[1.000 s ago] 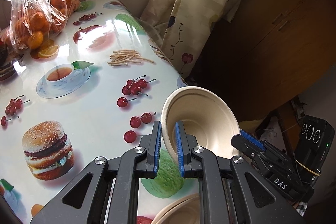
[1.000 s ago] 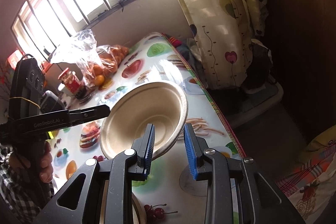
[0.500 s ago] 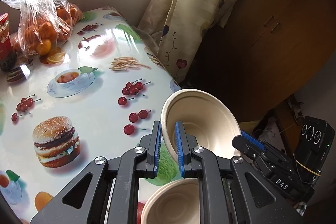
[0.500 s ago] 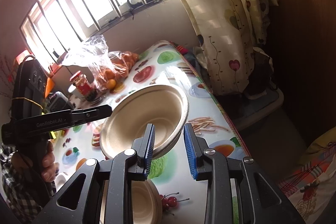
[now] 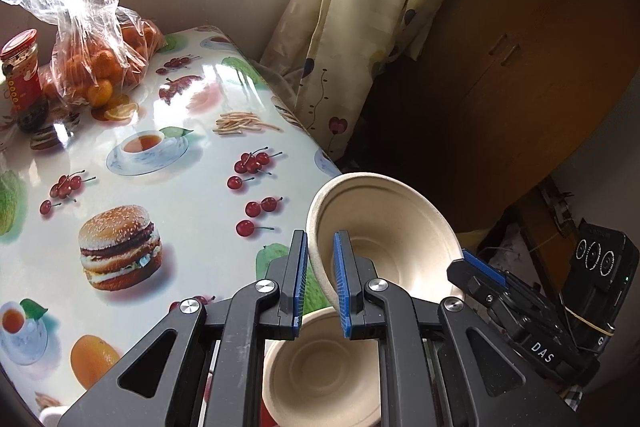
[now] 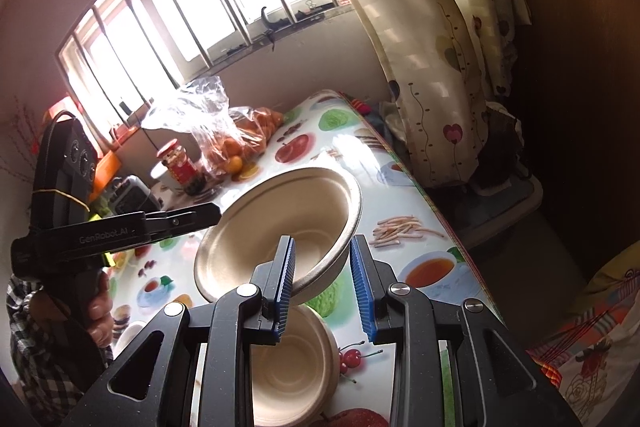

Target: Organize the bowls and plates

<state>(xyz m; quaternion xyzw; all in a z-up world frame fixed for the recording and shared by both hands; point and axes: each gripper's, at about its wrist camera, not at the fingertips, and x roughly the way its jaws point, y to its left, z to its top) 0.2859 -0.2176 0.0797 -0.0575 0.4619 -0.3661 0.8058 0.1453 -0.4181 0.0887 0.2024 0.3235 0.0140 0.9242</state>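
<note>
A beige paper bowl (image 5: 384,239) hangs tilted in the air above the table's near right part. My left gripper (image 5: 320,279) is shut on its rim. The same bowl (image 6: 276,231) shows in the right wrist view, with my right gripper (image 6: 322,283) open around its near rim; I cannot tell whether its blue fingers (image 6: 286,279) touch the rim. A second beige bowl (image 5: 324,371) sits upright on the table below, also seen in the right wrist view (image 6: 288,359).
The table has a glossy fruit-print cloth (image 5: 132,187). At its far end are a plastic bag of oranges (image 5: 92,67) and a red-lidded jar (image 5: 22,75). A curtain (image 5: 360,7) and a wooden cabinet (image 5: 520,67) stand to the right.
Both grippers and the held bowl have risen and drawn back from the table. The second bowl below has come more fully into view.
</note>
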